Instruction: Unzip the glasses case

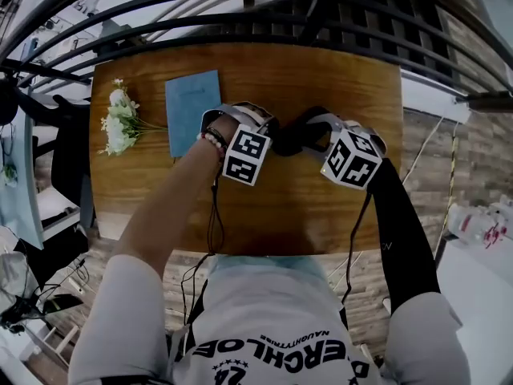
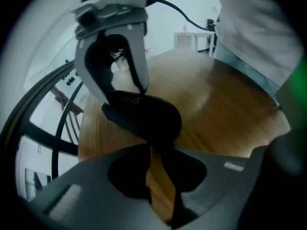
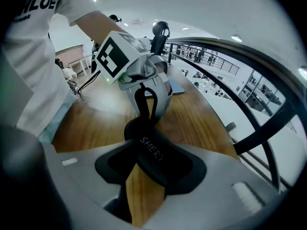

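A black glasses case [image 1: 295, 139] lies on the wooden table [image 1: 304, 215] between my two grippers. The right gripper [image 1: 311, 137] is shut on one end of it; in the right gripper view the case [image 3: 153, 155], lettered in white, lies across the right gripper's [image 3: 144, 176] pads. The left gripper [image 1: 275, 137] points steeply down at the other end. In the left gripper view the left gripper's [image 2: 160, 176] pads stand a narrow gap apart with bare wood between them, and the case's [image 2: 144, 116] end sits at their tips. The zip pull is hidden.
A blue booklet [image 1: 192, 111] lies left of the grippers, and a bunch of white flowers [image 1: 119, 123] lies further left. A dark metal railing [image 1: 240, 14] runs behind the table's far edge. Cables hang from both grippers toward the person.
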The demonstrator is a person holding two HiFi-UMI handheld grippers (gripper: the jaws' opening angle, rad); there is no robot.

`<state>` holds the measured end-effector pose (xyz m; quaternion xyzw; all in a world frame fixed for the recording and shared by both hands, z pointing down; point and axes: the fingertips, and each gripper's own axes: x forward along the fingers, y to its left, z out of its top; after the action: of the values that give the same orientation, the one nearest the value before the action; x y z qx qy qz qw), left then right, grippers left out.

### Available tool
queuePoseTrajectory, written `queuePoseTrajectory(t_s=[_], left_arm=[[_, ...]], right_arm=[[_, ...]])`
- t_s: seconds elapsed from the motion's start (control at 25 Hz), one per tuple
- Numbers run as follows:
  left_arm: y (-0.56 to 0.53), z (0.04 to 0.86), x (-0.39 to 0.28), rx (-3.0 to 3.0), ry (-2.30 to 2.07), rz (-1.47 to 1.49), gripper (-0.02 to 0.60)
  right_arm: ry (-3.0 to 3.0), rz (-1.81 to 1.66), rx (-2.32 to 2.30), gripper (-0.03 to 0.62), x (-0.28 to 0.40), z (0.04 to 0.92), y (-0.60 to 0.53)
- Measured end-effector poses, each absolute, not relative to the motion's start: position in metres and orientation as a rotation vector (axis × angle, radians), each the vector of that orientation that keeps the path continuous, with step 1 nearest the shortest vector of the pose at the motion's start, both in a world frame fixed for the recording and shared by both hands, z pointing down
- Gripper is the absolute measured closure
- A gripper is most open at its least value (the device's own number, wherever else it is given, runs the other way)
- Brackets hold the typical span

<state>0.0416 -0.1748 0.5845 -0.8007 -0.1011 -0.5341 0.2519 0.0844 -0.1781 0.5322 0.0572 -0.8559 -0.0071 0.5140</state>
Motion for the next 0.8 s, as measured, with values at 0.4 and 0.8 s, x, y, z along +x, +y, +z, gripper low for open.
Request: queuePoseTrajectory(t_s=[0.4,0.8], left_arm=[[-0.17,0.582,0.032,-2.241,-0.225,-1.493,0.575],[-0.136,0.579,0.026,-2.401,-0.094,-1.55,0.574]], right_arm=[[-2.025,-0.024,0.16,0.39,0.084,0.535,-0.176],[-1.974,0.078,0.2,0.388,0.08,0.536,-0.178]])
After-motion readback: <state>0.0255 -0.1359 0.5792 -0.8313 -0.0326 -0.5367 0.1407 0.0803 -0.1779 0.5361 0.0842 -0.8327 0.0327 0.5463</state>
